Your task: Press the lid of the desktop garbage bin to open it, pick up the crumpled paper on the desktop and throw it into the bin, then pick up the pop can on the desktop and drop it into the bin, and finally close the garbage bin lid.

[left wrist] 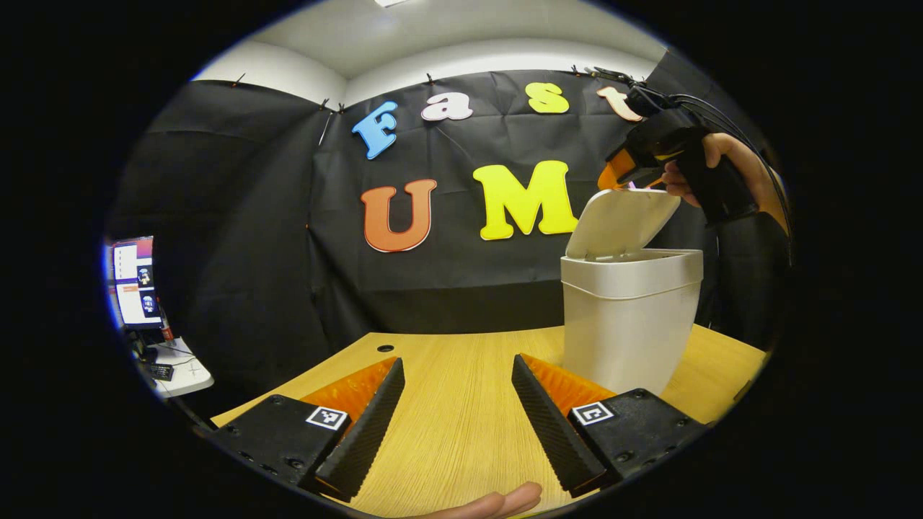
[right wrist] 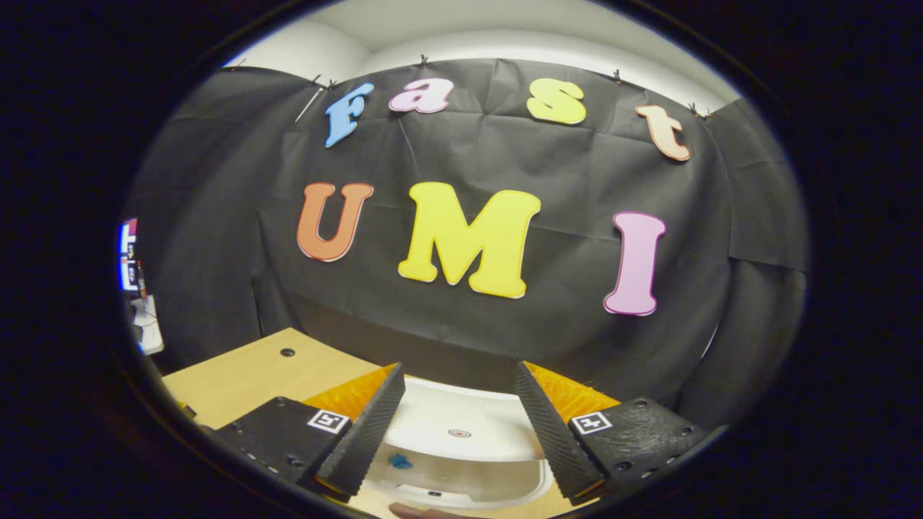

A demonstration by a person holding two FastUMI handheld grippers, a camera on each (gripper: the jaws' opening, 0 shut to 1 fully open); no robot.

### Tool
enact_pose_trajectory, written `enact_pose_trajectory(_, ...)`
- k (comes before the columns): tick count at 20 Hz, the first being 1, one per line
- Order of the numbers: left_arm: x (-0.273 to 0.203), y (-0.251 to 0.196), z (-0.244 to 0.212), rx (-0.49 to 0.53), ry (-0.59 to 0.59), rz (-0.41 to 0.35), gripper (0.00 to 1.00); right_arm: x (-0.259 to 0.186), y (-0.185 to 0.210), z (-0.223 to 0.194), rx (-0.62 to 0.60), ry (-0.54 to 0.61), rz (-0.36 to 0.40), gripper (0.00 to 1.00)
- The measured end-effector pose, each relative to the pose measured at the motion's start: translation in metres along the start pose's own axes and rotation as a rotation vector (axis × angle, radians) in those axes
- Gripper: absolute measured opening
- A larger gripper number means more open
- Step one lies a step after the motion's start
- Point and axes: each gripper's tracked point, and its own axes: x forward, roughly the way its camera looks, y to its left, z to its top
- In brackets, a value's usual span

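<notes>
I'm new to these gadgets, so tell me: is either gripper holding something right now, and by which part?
Nothing is held. The left gripper is open over the bare table. The right gripper is open above the bin, whose lid is up.

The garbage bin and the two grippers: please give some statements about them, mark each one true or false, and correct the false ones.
1. The garbage bin has its lid raised. True.
2. The bin lies on its side. False: it stands upright on the wooden table.
3. The right gripper is held above the lid. True.
4. The left gripper is shut on a pop can. False: its fingers stand apart with nothing between them.
5. The right gripper's fingers are apart. True.
</notes>
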Motion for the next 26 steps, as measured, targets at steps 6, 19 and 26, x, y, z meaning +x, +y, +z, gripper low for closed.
enact_pose_trajectory(6, 0.001, 0.003, -0.002, -0.014, 0.012, 0.013, 0.97, -0.014, 0.01, -0.043, 0.069, 0.097, 0.031, 0.94)
enact_pose_trajectory(19, 0.001, -0.002, 0.001, 0.023, -0.008, 0.011, 0.96, -0.037, 0.004, -0.095, 0.095, 0.189, 0.057, 0.97)
enact_pose_trajectory(26, 0.008, -0.015, -0.003, 0.047, -0.03, 0.017, 0.96, -0.043, 0.0, -0.099, 0.151, 0.144, 0.06, 1.0)
